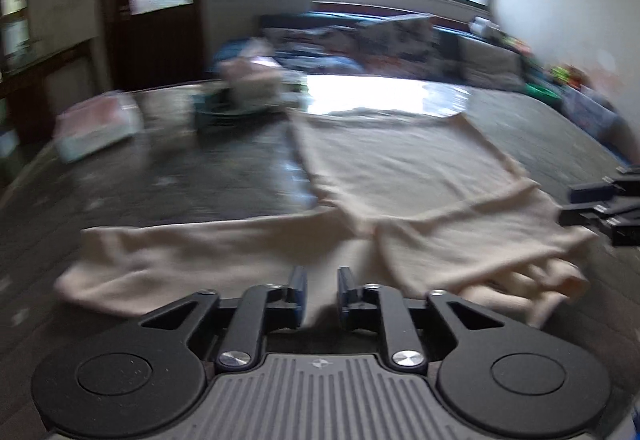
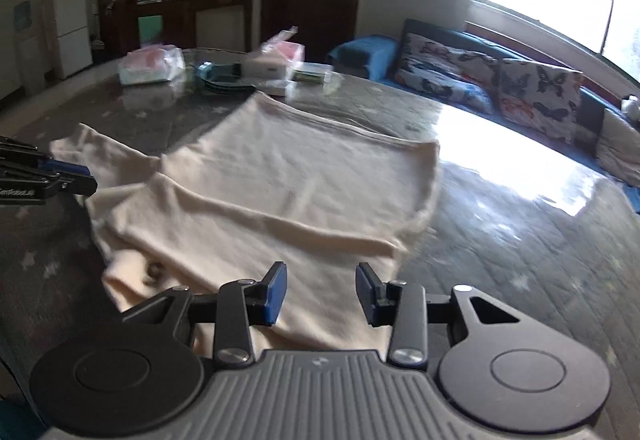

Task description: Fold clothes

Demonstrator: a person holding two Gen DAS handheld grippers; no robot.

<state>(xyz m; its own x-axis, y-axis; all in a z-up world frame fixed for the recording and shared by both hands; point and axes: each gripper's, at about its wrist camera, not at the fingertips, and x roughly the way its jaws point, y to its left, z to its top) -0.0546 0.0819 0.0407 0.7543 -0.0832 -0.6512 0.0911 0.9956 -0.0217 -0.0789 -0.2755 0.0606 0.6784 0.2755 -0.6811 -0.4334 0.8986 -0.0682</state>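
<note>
A cream long-sleeved top [image 1: 400,167] [image 2: 280,175] lies spread on the dark glossy table [image 1: 160,179] [image 2: 520,240]. One sleeve [image 1: 160,252] stretches out to the left, and the other side is bunched at the near right. My left gripper [image 1: 322,292] hovers over the top's near edge, its blue pads a narrow gap apart with nothing pinched between them. My right gripper [image 2: 322,294] stands open above the garment's near corner, cloth beneath it but not gripped. Each gripper shows in the other's view: the right gripper [image 1: 600,207] and the left gripper [image 2: 60,175].
At the table's far side sit a tissue pack [image 1: 96,127] [image 2: 152,65], stacked dark plates [image 2: 224,79] and a white box [image 2: 272,61]. Beyond the table a blue sofa with butterfly cushions [image 2: 500,79] stands under a bright window. A white fridge [image 2: 72,23] and a dark cabinet stand at the back left.
</note>
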